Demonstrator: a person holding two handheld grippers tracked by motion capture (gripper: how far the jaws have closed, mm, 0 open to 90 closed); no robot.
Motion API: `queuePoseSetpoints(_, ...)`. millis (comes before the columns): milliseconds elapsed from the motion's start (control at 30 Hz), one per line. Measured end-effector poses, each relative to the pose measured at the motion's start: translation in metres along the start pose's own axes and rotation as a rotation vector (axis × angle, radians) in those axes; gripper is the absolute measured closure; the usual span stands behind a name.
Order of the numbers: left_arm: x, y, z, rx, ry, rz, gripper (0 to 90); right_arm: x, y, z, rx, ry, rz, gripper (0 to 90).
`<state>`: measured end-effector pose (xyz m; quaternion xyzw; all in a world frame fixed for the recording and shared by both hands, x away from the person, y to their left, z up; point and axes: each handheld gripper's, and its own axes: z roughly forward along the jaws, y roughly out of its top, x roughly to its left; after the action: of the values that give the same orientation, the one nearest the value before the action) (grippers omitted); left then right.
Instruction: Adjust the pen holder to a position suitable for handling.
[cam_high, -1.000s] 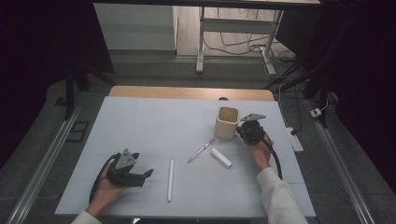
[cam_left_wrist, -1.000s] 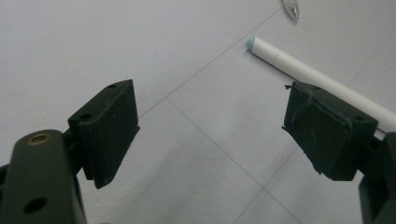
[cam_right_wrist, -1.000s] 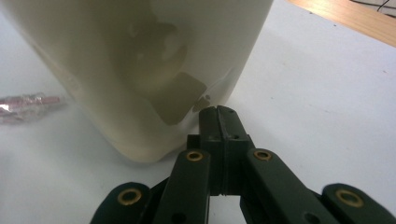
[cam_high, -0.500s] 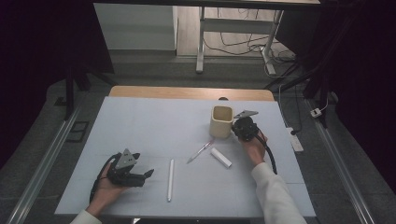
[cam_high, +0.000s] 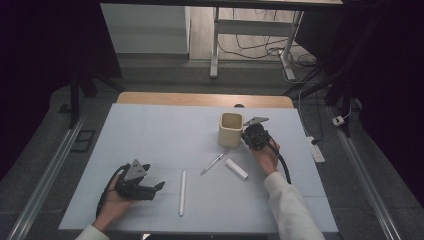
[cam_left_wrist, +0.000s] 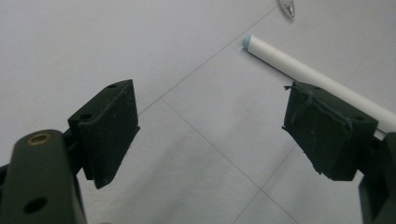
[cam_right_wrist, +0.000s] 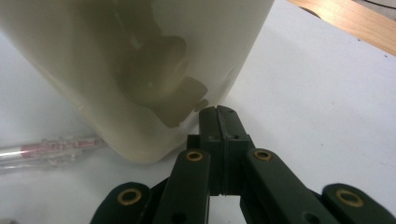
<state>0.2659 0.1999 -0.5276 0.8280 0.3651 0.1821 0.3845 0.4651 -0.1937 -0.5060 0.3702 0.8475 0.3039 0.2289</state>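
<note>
Nudging the cup (cam_high: 231, 129) with our right hand-held gripper (cam_right_wrist: 218, 112), jaws together; left hand-held gripper (cam_left_wrist: 210, 135) apart. Cup looks light, stiff, tippy; push low on its wall.

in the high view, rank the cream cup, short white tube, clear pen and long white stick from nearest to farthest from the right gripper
1. Cream cup: right beside the right gripper, on its left.
2. Short white tube: just below it, toward the person.
3. Clear pen: below and left; close to the tube's distance, but slightly farther.
4. Long white stick: farthest, down near the left gripper.
</note>
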Motion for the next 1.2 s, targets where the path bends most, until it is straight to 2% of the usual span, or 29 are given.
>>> queuePoseSetpoints(133,-0.001,0.000,0.000,0.000,0.000,0.001,17.4,0.004,0.005,0.003,0.009,-0.004,-0.013,89.1)
queuePoseSetpoints(467,0.000,0.000,0.000,-0.002,-0.005,0.001,17.4,0.018,0.016,0.012,0.010,0.023,-0.025,89.0)
queuePoseSetpoints(767,0.000,0.000,-0.001,-0.002,-0.007,0.000,17.4,0.026,0.025,0.018,0.014,0.028,-0.038,89.0)
queuePoseSetpoints(867,0.000,0.000,-0.001,0.000,-0.008,0.001,17.4,0.027,0.026,0.020,0.009,0.043,-0.038,89.0)
queuePoseSetpoints(1100,-0.001,0.000,0.001,0.004,-0.010,0.004,17.4,0.031,0.029,0.022,0.006,0.036,-0.032,89.0)
queuePoseSetpoints(1200,-0.001,0.000,0.001,0.005,-0.011,0.004,17.4,0.032,0.030,0.024,0.007,0.035,-0.047,89.0)
